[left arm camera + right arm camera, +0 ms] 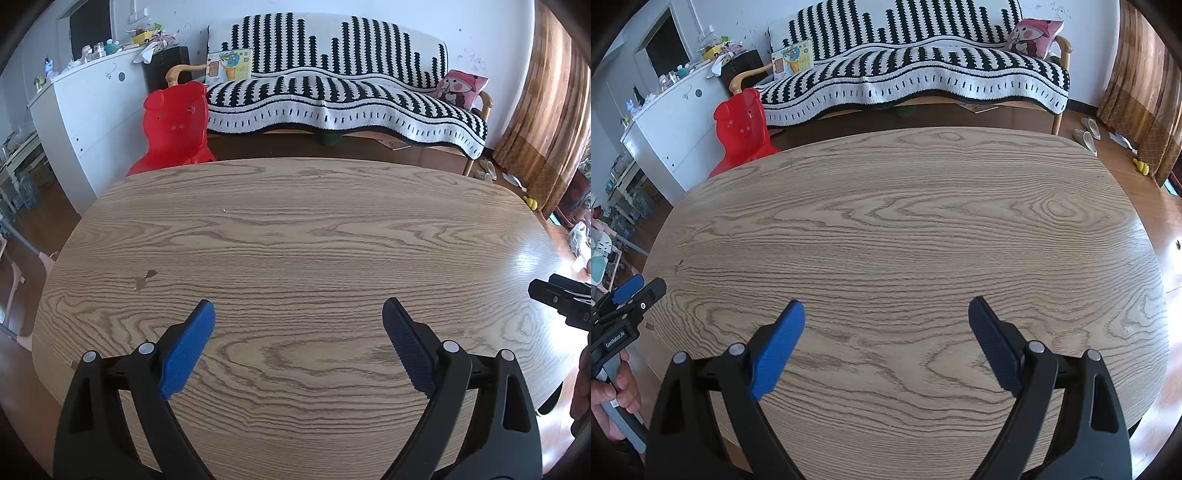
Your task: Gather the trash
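My left gripper (298,314) is open and empty, held above the near part of the oval wooden table (295,229). My right gripper (885,312) is open and empty too, above the same table (905,221). The right gripper's black tip shows at the right edge of the left wrist view (561,299). The left gripper, held in a hand, shows at the left edge of the right wrist view (628,299). No trash shows on the table top in either view. A small dark stain (146,278) marks the wood at the left.
A red plastic child's chair (173,129) stands at the table's far left. A sofa with a black and white striped cover (343,99) runs behind the table. A white cabinet (85,114) stands at the left. Curtains (543,122) hang at the right. Shoes (1087,136) lie on the floor.
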The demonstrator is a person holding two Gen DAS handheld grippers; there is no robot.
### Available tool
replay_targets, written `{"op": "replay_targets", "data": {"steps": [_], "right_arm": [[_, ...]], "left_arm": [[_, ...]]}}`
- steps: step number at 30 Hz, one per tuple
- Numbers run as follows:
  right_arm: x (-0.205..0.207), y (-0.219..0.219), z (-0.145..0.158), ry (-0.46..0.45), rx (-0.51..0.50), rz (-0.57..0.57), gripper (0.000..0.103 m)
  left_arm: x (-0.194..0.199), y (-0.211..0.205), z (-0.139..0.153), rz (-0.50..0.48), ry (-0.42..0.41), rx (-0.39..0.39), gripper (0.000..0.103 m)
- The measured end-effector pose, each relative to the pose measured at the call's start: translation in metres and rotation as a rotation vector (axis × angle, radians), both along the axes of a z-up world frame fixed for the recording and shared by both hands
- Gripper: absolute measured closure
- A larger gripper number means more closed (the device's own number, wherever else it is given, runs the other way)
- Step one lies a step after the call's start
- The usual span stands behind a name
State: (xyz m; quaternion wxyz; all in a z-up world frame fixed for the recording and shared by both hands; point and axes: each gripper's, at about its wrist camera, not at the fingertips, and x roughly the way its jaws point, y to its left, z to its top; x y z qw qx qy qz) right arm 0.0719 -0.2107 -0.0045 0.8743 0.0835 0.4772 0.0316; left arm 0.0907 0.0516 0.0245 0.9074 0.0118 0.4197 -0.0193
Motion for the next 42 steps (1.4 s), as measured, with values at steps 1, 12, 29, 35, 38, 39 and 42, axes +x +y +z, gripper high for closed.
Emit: {"op": "replay_targets", "data": {"steps": [1,12,29,35,38,39,42], "right_arm": [[-0.0004,-0.0001,0.0002,0.000,-0.001,0.000,0.016],[-0.0014,0.0003,0.0001,0.001,-0.002,0.003,0.016],[-0.0032,0.0012,0.0001,0.004,-0.006,0.017,0.016],[-0.0025,-0.0012,0.0000,0.004,-0.013,0.017,0.016],[-0.0011,-0.0029,-0.0005,0.006,-0.015,0.016,0.016],[-0.0011,-0.0025,-0.0002,0.007,-0.015,0.015,0.016],[-0.0022,-0.0061,-0.0007,0.008,-0.017,0.014,0.016]], "left_arm": [[-0.0006,0.0001,-0.0005,0.000,0.001,0.000,0.014],[-0.0039,-0.0004,-0.0032,0.009,0.007,0.005,0.014],[-0.0056,0.0015,-0.0061,0.017,0.015,0.011,0.014],[-0.0067,0.0016,-0.0060,0.024,0.021,0.016,0.014],[-0.0069,-0.0012,-0.0046,0.023,0.018,0.028,0.014],[-0.0070,-0.0020,-0.0045,0.023,0.018,0.029,0.014],[-0.0067,-0.0031,-0.0040,0.020,0.019,0.022,0.013]]}}
